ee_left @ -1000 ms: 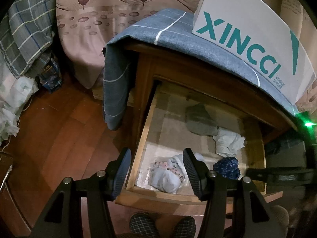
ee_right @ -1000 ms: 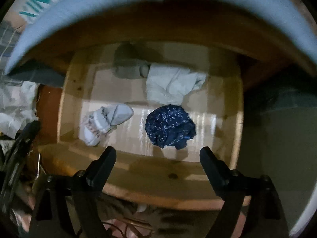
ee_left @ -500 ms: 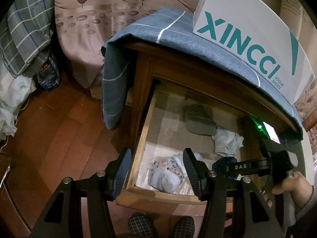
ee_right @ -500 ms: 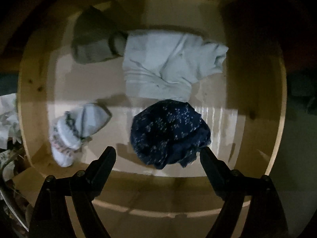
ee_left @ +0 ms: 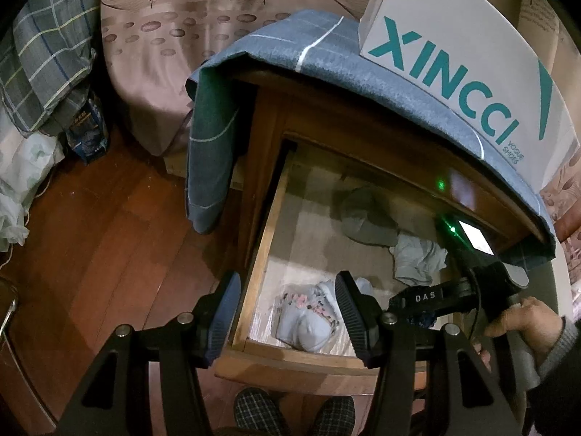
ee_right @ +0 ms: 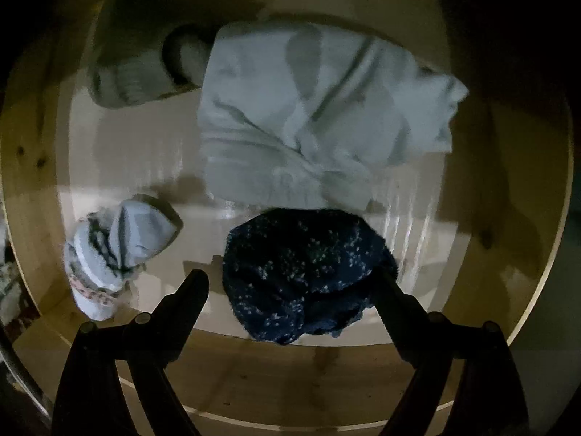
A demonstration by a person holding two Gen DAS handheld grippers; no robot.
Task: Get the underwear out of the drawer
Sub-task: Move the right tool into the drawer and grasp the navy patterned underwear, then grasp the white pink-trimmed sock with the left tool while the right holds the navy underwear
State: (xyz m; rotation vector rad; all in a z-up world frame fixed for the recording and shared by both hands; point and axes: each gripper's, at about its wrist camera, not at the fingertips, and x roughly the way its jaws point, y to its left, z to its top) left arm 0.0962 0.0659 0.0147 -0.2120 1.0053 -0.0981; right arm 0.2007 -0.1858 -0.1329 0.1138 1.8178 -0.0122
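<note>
Down into the open drawer the right gripper has dropped since a second ago, tipping steeper as it went, so the crumpled navy underwear that sat small beyond its tips now fills the space between them. Its jaws have just been opening wider; they straddle the bundle, one finger clear on the left, the other right at the cloth's right edge, and I cannot quite tell in this dim view whether that one already brushes it. Nothing is gripped yet. The left gripper hangs half open above the drawer's front left corner, holding nothing, and has kept still.

To do this well, I would sink a little further until the tips are beside the drawer floor, keep the bundle centred, then close slowly so both pads gather a thick fold rather than a loose edge. Lift straight up to clear the front wall.

That underwear is dark blue with tiny pale flecks, bunched into a soft rounded heap near the drawer's front, right of centre. Just behind it, touching or nearly so, lies a pale grey-white garment; a grey sock sits at the back left, and a light blue rolled piece with a flowered band lies apart at the front left.
</note>
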